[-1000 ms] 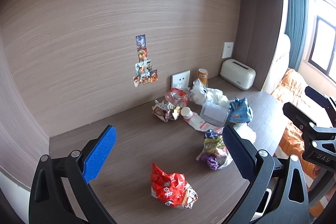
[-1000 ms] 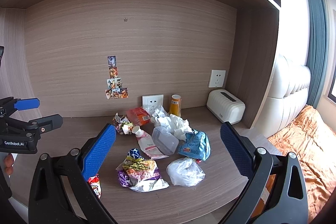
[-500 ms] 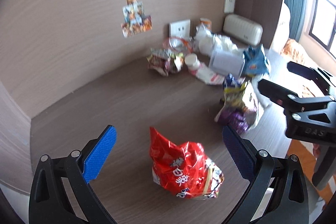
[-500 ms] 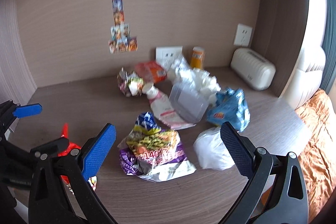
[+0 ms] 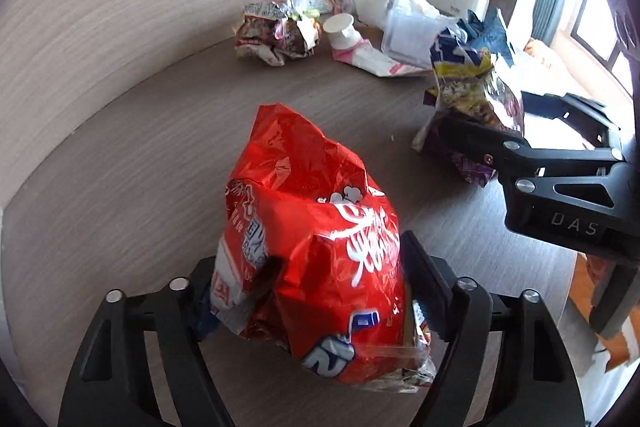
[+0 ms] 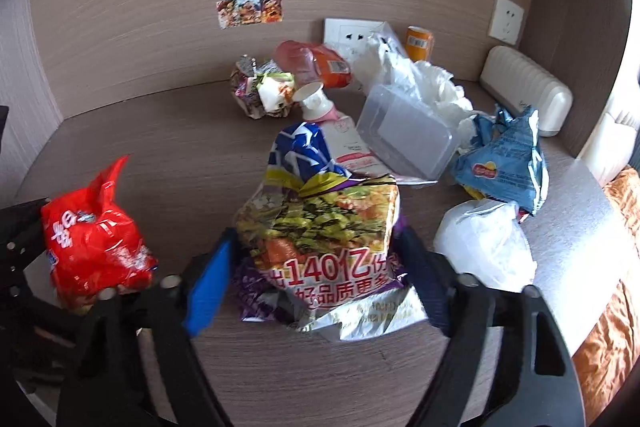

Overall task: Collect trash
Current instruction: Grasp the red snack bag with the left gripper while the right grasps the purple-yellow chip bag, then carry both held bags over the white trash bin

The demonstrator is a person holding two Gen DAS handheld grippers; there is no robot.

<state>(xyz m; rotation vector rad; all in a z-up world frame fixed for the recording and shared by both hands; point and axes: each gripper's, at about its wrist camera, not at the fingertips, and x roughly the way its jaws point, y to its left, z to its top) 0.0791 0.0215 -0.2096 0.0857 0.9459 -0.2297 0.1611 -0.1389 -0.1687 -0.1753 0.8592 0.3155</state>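
Both grippers dropped onto the table [image 5: 132, 155] and their jaws have just been closing. Left gripper [image 5: 320, 291] straddles the red snack bag [image 5: 316, 247], jaws against its sides. Right gripper [image 6: 316, 267] brackets the yellow-purple wrapper [image 6: 320, 227]; contact unclear. Squeeze low, firmly, then lift straight; crinkly film probably slips. Remaining litter sits near the wall.

left gripper [image 5: 312, 291]: black frame, silver screws | right gripper [image 6: 316, 279]: black frame, blue pads, "DAS" marking
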